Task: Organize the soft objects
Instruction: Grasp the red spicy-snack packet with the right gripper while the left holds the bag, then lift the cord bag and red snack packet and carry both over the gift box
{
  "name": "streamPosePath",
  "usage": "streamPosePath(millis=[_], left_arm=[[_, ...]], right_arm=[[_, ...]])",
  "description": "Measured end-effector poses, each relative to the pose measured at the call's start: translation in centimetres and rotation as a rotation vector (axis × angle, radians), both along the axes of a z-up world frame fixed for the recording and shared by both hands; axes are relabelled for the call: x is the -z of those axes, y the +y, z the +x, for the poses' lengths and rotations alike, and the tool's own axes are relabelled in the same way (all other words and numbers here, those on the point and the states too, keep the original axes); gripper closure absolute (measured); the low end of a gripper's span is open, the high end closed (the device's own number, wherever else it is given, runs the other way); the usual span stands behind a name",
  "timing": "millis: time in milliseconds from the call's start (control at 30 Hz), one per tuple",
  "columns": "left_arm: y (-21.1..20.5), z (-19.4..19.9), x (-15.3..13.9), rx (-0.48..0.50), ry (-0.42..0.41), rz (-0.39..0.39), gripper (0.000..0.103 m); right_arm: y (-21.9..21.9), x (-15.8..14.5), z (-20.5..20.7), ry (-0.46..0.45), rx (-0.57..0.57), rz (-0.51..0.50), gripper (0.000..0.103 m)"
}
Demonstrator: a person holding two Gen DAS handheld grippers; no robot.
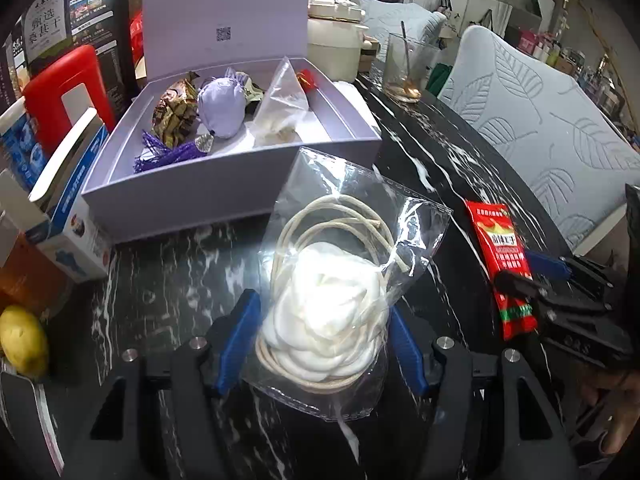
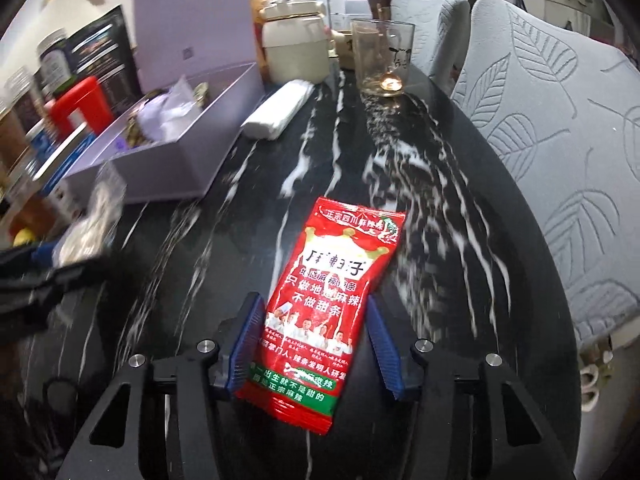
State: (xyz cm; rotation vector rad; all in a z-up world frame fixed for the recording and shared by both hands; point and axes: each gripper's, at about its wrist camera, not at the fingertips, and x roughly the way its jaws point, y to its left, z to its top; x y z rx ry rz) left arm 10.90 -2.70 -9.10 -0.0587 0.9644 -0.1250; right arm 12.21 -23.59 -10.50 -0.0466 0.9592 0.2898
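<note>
The left gripper (image 1: 324,344) pinches a clear plastic bag (image 1: 344,280) that holds a white soft bundle and a coil of pale cord; its blue pads (image 1: 240,340) press in on both sides of the bundle, and the bag's upper part stands up in front of the lilac box (image 1: 240,184). That box sits open toward the left edge of the black marbled tabletop (image 1: 168,264), its lid raised, and it holds a lilac pouch (image 1: 222,106), a brown patterned wrapped bundle (image 1: 174,116), a purple tassel (image 1: 168,154) and another clear bag (image 1: 286,108). The right gripper (image 2: 312,344) has the red snack packet (image 2: 324,308) between its jaws: the left pad (image 2: 246,344) lies against the packet's edge and the right pad (image 2: 380,344) sits just at the other edge, so a firm squeeze cannot be told. The packet lies near the right-hand edge of the tabletop, beside a grey leaf-patterned chair (image 2: 560,140). A drinking glass (image 2: 380,56) and a cream pot (image 2: 294,46) stand toward the far edge, with a folded white cloth (image 2: 276,110) just beside the box.
</note>
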Motion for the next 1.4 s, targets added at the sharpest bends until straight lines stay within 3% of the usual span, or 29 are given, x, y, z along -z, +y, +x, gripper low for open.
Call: streamPosePath(millis=[267,433,567,633,700,767,1133,1400], left_arm=[[-0.9,-2.1,0.1,0.032,0.020,-0.017,0.040],[-1.1,-2.8,0.0,0.044,0.015,-0.022,0.040],[-0.7,-3.1,-0.1,0.036,0.013,-0.032,0.040],[-0.4,-3.2,-0.2,0.029,0.009,-0.028,0.040],[-0.3,-3.4,-0.3,0.025,0.005,-0.020,0.040],[-0.3,-3.5,-0.3,0.026,0.006,-0.022,0.040],[-0.3,-4.1,-0.6,0.030,-0.006,-0.026,0.040],[-0.1,-4.5,-0.9,0.025,-0.015,-0.032,0.040]], right_arm=[[0.4,-0.2,-4.2,0.045,-0.111,-0.019,0.048],[0.2,-0.1,-4.3,0.070,-0.027,-0.028,0.029],[0.2,0.1,-4.2,0.051,0.042,-0.016,0.028],[0.2,0.1,-4.2,0.036,0.057,-0.022,0.032],[0.6,0.1,-4.4,0.010,0.066,-0.075,0.051],[0.5,0.0,-4.4,0.008,0.067,-0.064,0.054],[-1.2,-0.4,-5.4,0.008,0.083,0.072,0.057],[-0.8,-1.1,-6.2,-0.001,0.068,0.106,0.057]])
